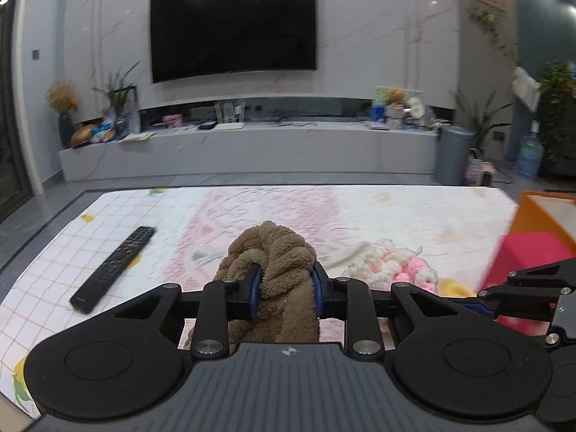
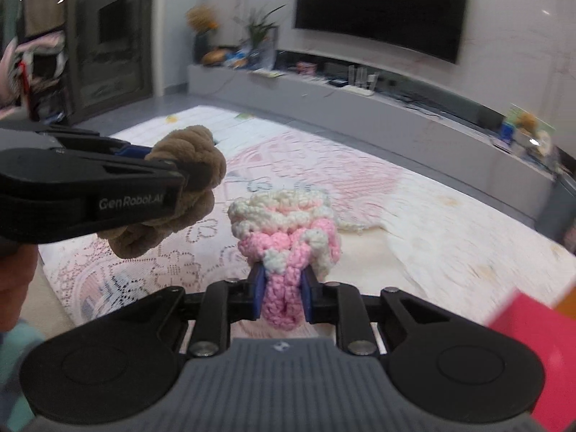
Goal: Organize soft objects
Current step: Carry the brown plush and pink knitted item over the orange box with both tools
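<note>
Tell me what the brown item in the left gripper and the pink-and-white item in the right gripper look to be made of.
Brown item: apparently plush fleece or terry fabric, matte, with a fuzzy looped pile that bunches between the left gripper's fingers.
Pink-and-white item: seemingly chunky knitted or crocheted yarn, matte; thick stitches show where the right gripper pinches it. The fibre itself cannot be told.

The left gripper (image 1: 284, 284) is showing matte black linkage arms, blue finger pads (image 1: 253, 289), silver round-head screws and a ribbed grey housing bearing a small white emblem. The right gripper (image 2: 282, 288) is looking identical. Beside the left gripper's white "GenRobot.AI" lettering, bare skin of the left hand (image 2: 16, 288) is showing.
</note>
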`<state>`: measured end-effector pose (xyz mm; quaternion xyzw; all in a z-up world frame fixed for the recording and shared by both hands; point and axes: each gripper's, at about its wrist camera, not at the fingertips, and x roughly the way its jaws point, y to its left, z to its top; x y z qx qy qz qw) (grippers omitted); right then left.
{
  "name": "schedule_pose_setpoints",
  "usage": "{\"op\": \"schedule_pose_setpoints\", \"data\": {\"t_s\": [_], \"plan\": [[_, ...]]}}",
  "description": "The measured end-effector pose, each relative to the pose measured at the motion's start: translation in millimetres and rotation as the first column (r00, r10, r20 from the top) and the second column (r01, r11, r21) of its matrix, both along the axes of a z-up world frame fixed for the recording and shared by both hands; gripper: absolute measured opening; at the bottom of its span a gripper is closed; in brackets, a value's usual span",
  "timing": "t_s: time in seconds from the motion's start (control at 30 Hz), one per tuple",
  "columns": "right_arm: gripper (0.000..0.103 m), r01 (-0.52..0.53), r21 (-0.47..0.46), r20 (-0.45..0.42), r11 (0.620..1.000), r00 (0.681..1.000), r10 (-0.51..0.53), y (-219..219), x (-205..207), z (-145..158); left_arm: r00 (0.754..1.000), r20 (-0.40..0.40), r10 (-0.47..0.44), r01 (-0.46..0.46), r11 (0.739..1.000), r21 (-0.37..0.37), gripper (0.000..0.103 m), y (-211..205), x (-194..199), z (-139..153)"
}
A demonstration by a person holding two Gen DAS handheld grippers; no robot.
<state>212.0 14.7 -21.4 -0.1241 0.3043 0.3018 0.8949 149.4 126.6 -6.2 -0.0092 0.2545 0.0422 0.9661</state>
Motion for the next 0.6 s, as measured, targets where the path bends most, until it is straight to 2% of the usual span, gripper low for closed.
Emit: {"op": "schedule_pose_setpoints", "data": {"t_s": [0.27,0.43,0.6], "plan": [[0.02,0.144,0.075,0.025,0.987,0.989,-0.146,-77.4,-43.2,30.7,0.993,0.028,-0.116,0.117,0.993,-0.03,0.031,-55.0,-27.5,17.8],[0.02,0.226,0.122,0.035,0.967,0.972,-0.231,-124.7,-61.2,44.9,0.981,0.061,-0.185,0.184,0.983,0.02,0.031,-90.0,-32.3,30.0],[0.02,0.302,0.143,0.052,0.942,0.949,-0.312,-167.2,-71.5,54.8,0.955,0.101,-0.278,0.271,0.959,0.077,0.031,-132.3,-31.8,39.7]]}}
